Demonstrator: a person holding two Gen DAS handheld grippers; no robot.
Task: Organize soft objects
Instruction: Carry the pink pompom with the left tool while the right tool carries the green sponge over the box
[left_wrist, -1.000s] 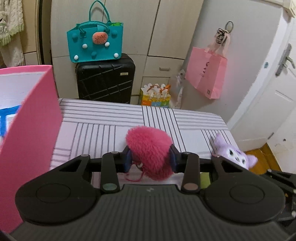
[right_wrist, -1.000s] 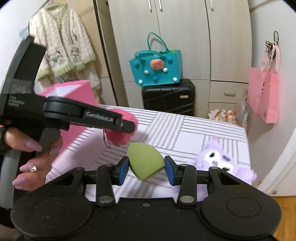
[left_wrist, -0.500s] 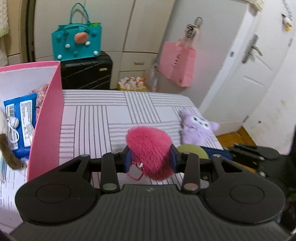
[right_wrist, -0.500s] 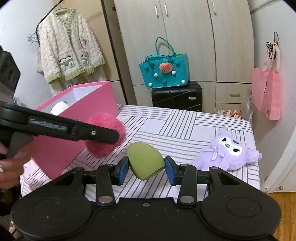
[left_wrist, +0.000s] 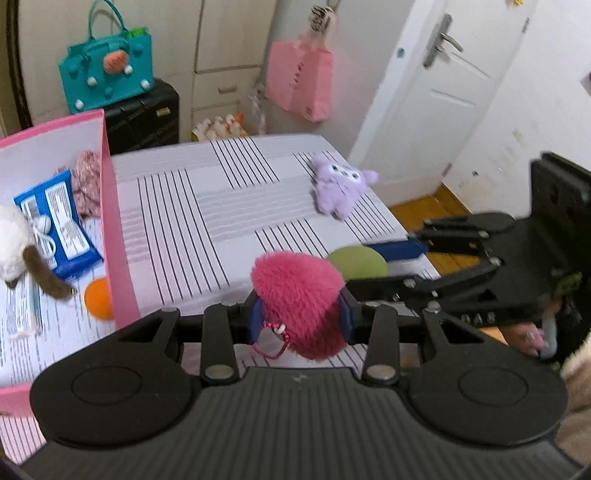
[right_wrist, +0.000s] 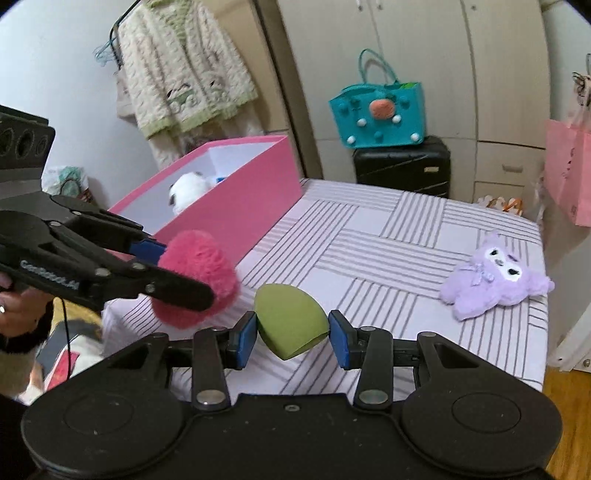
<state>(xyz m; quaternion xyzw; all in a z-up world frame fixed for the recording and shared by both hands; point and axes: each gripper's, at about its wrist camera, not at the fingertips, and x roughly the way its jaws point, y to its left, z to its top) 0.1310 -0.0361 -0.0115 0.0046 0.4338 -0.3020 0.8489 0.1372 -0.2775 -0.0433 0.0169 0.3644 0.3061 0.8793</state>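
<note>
Left gripper (left_wrist: 301, 319) clamps pink pompom (left_wrist: 297, 302); right gripper (right_wrist: 291, 338) pinches green sponge (right_wrist: 290, 319), tip seemingly down.

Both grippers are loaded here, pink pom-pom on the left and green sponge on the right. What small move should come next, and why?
Probably swing the left gripper, shut on the pink pom-pom, leftward over the pink box's near wall. The box is open and already holds soft things, the pom-pom hangs just outside it, and the purple plush remains on the bed.

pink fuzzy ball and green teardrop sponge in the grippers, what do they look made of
Pink fuzzy ball: likely synthetic plush, with long matte fibres and a blurred outline; a small tag hangs from it. Green teardrop sponge: probably soft foam, with a smooth matte skin, no shine and a clean flat-cut face.
</note>
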